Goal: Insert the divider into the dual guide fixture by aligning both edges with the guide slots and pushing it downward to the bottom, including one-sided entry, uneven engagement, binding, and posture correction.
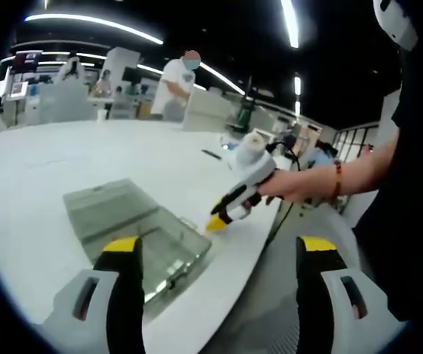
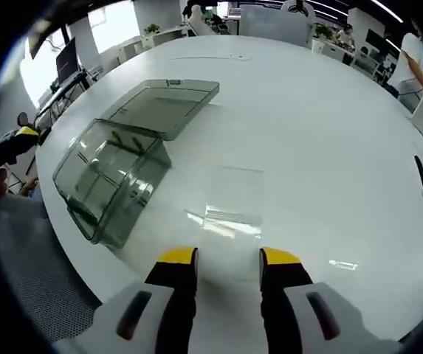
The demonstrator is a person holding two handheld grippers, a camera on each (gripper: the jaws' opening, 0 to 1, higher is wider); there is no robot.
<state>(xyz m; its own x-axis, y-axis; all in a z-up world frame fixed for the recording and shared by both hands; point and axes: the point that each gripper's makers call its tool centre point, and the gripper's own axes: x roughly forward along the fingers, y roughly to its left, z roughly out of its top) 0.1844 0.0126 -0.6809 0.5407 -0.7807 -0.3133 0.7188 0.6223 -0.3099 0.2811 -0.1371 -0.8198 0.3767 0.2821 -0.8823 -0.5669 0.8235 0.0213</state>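
Seen from my right gripper point(image 2: 228, 258), jaws parted and empty, a clear flat divider point(image 2: 231, 200) lies on the white bench point(image 2: 322, 125) just ahead of the yellow tips. Beyond it to the left sits the smoky transparent fixture point(image 2: 111, 177), a box near the bench edge, with a matching clear lid point(image 2: 168, 103) touching its far side. A black pen-like object point(image 2: 421, 175) lies well apart at the right.

From my left gripper point(image 1: 223, 247), jaws wide apart and holding nothing, the same fixture point(image 1: 141, 228) appears between the tips and the far bench point(image 1: 56, 162), close to the curved edge. This view catches my right gripper point(image 1: 217, 221) from the side, its yellow tip touching or almost touching the bench beside the fixture, my hand point(image 1: 300, 184) wrapped round the handle, forearm reaching in from the right with a red band point(image 1: 338, 179) at the wrist. Farther off, a person point(image 1: 176, 85) stands among desks under strip lights.
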